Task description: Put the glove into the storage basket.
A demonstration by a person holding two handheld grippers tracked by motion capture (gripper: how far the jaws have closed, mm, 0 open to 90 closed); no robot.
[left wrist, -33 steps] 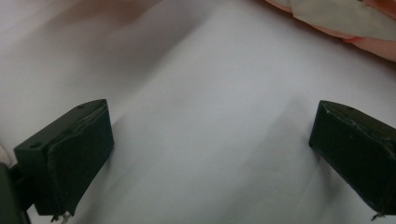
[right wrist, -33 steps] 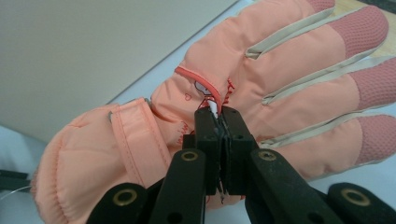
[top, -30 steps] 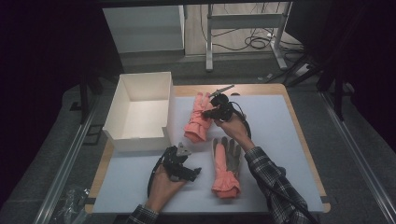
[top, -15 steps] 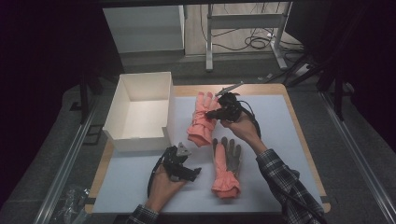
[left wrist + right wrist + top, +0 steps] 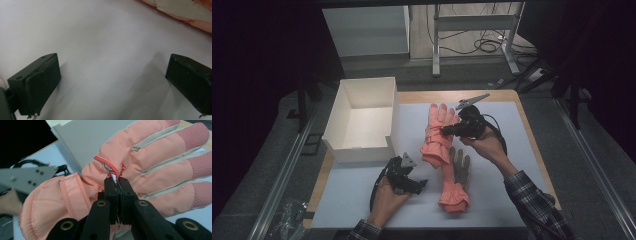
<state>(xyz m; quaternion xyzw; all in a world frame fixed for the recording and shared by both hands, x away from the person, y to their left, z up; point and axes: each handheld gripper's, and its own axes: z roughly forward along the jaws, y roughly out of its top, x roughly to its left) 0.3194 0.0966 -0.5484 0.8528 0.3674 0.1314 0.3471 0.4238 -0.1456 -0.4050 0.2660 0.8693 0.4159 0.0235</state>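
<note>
Right claw (image 5: 117, 185) has lifted and carried the pink glove (image 5: 130, 167) toward the white box (image 5: 362, 120) since the earlier frame; I've got it clamped on the glove's back, mid-palm. Box sits just beyond the claw, empty as far as I see. Second glove (image 5: 453, 182) lies on the bench (image 5: 347, 200), untouched. Left claw (image 5: 112, 82) rests apart, holding nothing. Judging: halfway through glove one.
</note>
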